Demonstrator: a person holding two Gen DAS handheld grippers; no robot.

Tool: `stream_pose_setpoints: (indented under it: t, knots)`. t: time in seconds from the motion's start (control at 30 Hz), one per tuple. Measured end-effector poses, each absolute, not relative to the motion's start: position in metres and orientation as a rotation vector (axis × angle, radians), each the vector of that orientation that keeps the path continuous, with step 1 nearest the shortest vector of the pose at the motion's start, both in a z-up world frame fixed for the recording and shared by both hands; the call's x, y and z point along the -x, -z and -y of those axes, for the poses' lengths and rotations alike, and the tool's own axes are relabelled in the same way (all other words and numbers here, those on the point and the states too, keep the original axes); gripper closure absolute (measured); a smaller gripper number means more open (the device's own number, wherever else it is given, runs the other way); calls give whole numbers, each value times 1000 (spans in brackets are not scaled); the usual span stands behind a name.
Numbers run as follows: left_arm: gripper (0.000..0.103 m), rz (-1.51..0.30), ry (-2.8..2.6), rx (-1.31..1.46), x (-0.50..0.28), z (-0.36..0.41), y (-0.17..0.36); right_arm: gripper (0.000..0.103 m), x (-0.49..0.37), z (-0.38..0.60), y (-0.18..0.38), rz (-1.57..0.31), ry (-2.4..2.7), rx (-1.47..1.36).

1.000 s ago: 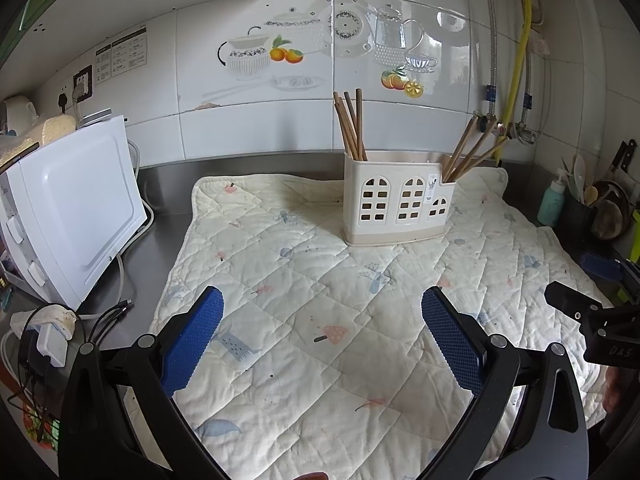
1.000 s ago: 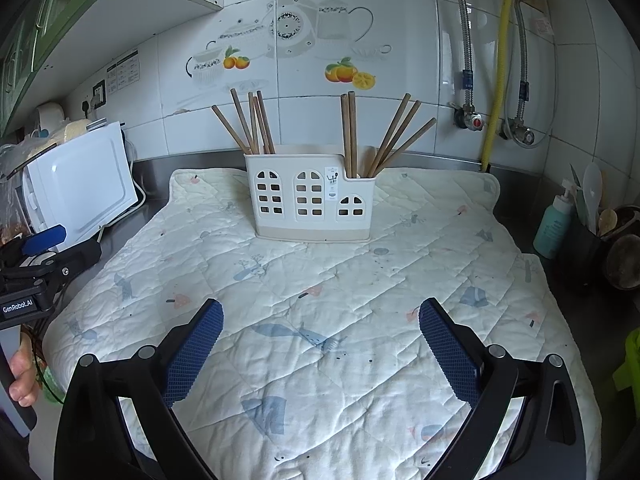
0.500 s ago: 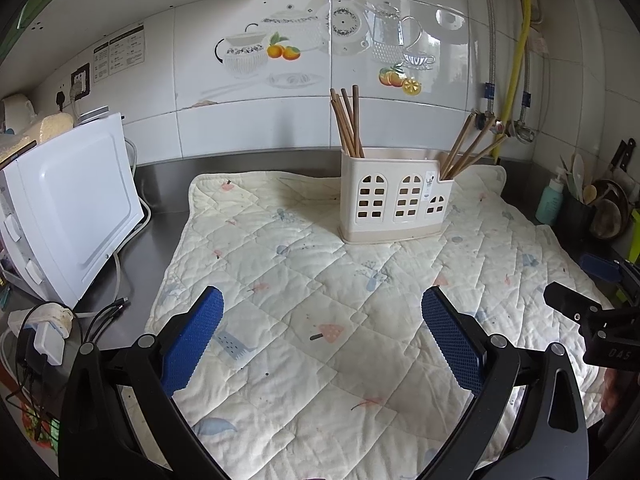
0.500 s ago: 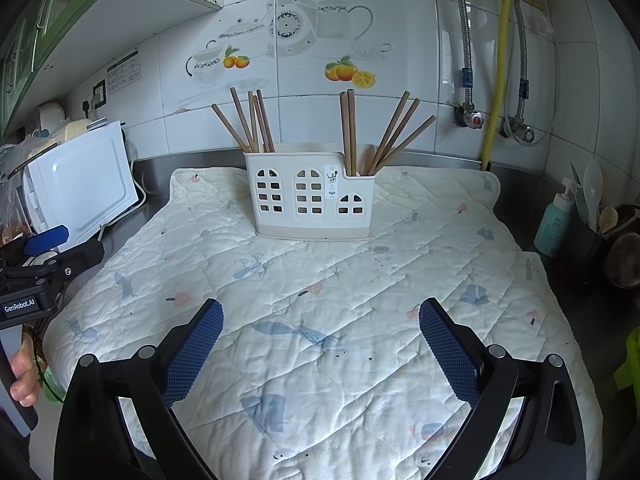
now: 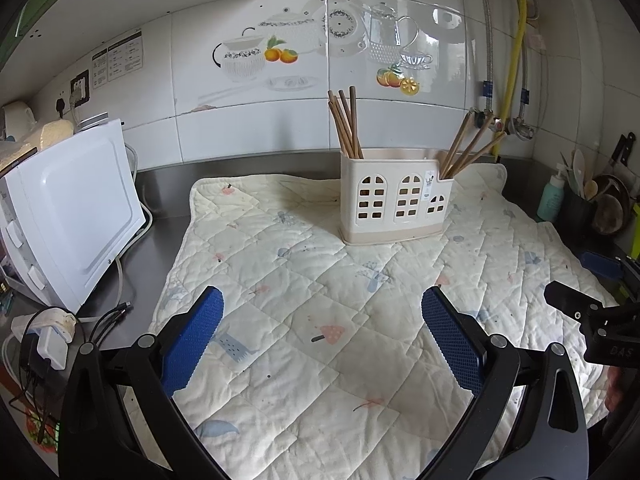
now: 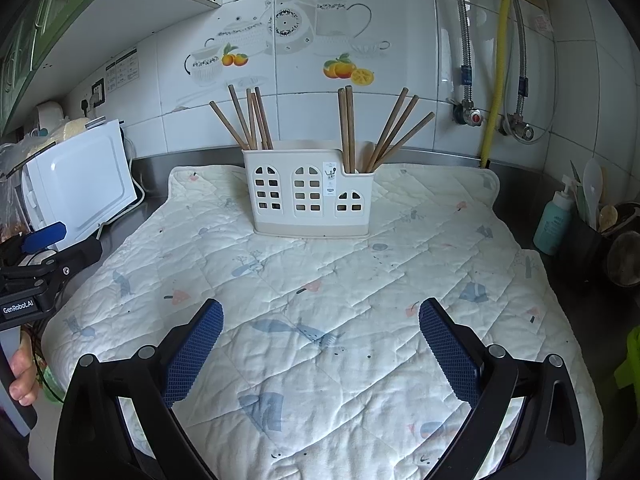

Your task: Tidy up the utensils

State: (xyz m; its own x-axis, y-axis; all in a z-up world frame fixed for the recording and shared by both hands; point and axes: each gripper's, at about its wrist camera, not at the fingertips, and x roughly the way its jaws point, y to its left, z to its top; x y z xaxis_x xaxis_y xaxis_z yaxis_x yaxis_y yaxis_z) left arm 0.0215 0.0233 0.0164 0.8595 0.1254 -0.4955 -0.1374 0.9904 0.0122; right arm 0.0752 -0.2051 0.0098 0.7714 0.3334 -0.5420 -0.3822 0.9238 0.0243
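A cream utensil holder (image 5: pixel 394 196) with arched windows stands upright at the back of a quilted mat (image 5: pixel 320 320); it also shows in the right wrist view (image 6: pixel 308 196). Several brown chopsticks (image 6: pixel 248 120) lean in its left compartment, others (image 6: pixel 384 132) in its right one. My left gripper (image 5: pixel 322 332) is open and empty, low over the near mat. My right gripper (image 6: pixel 320 336) is open and empty, also well short of the holder.
A white microwave (image 5: pixel 68 208) stands at the left with cables and a plug (image 5: pixel 48 340) beside it. A teal bottle (image 6: pixel 554 224) and a dark pot of kitchen tools (image 6: pixel 592 216) stand at the right. Tiled wall and pipes (image 6: pixel 496 80) behind.
Both grippers have drawn back slightly, so the holder looks a little smaller and farther. Both stay open and empty.
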Motion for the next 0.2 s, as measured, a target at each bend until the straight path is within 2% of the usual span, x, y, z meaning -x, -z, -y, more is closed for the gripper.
stream_pose_setpoints:
  t: [0.2]
  knots:
    - [5, -526, -135, 32, -23, -23, -15, 8, -76, 208, -8, -574, -384, 86]
